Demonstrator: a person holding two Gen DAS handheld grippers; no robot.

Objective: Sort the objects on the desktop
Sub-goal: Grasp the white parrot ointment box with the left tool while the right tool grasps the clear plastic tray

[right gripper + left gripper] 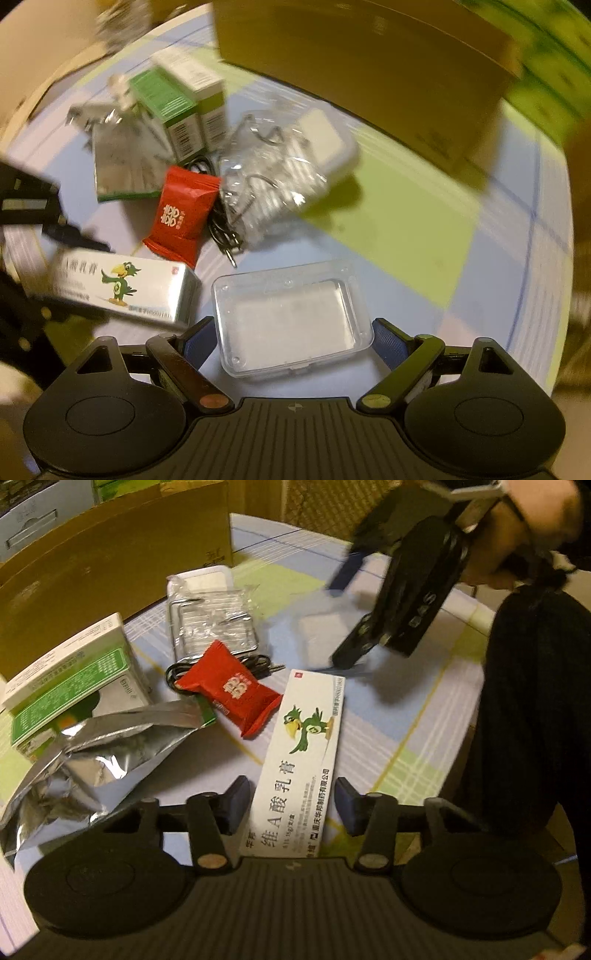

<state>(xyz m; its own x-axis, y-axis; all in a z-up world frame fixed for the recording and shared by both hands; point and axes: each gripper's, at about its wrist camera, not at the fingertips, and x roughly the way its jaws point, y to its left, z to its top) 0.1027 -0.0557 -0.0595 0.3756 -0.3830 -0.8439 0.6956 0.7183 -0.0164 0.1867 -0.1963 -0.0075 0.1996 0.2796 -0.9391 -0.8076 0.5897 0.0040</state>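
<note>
Left tongs (291, 805) pinching parrot box (299, 760) for lifting; right tongs (291, 343) open around clear case (291, 317), six o'clock.

- The room is dim and warm-toned, with a yellowish cast over the tablecloth (406, 716).
- Glare flashes off the silver foil bag (110, 753) and the clear plastic box (291, 321).
- The right gripper (347, 627) smears in motion above its soft shadow.
- The right wrist view is streaked throughout.
- Both fisheyes bend the edges; corners go dark.
</note>
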